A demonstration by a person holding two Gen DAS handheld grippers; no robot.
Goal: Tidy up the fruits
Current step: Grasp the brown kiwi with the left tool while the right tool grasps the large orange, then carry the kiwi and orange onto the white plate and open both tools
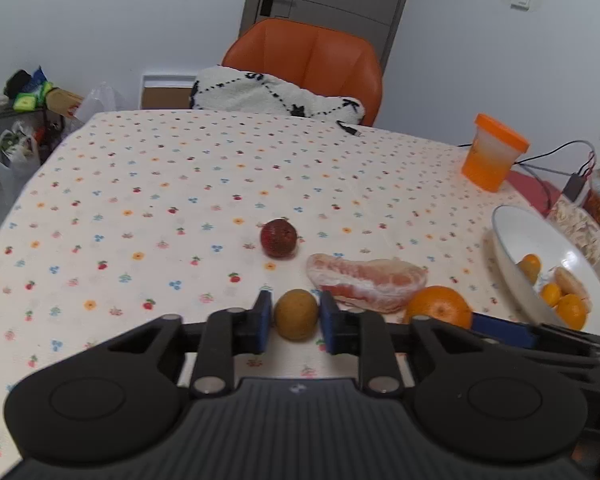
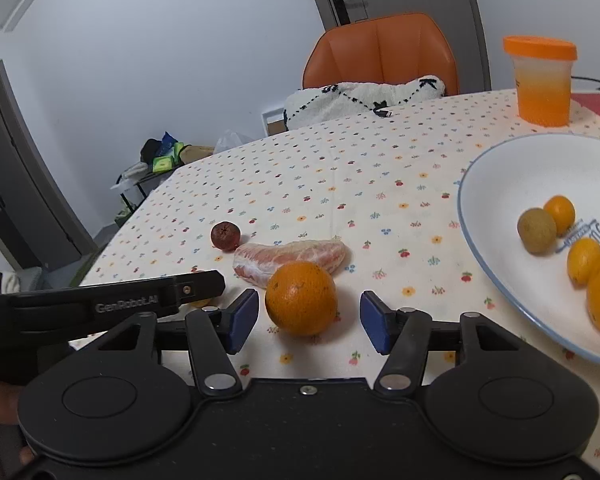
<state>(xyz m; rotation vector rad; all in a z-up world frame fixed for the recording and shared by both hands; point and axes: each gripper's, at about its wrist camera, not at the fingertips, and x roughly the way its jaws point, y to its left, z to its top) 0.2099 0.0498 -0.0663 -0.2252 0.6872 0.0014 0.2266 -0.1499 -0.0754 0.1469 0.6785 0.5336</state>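
Note:
A small yellow-brown fruit (image 1: 296,314) lies on the dotted tablecloth, and my left gripper (image 1: 296,320) is shut on it, its blue pads against both sides. My right gripper (image 2: 308,320) stands open around a big orange (image 2: 301,298), with a gap on each side. Behind the orange lie a peeled pomelo segment (image 2: 290,258) and a dark red fruit (image 2: 225,235). The white bowl (image 2: 496,216) at the right holds several small citrus fruits and one greenish-brown fruit (image 2: 537,230). The left gripper's body (image 2: 160,296) shows at the left of the right wrist view.
An orange-lidded plastic container (image 2: 544,80) stands behind the bowl. An orange chair (image 1: 312,60) with a white blanket (image 1: 272,94) is at the table's far edge, where a cable end (image 1: 350,128) lies. Bags and clutter (image 1: 24,120) stand on the floor to the left.

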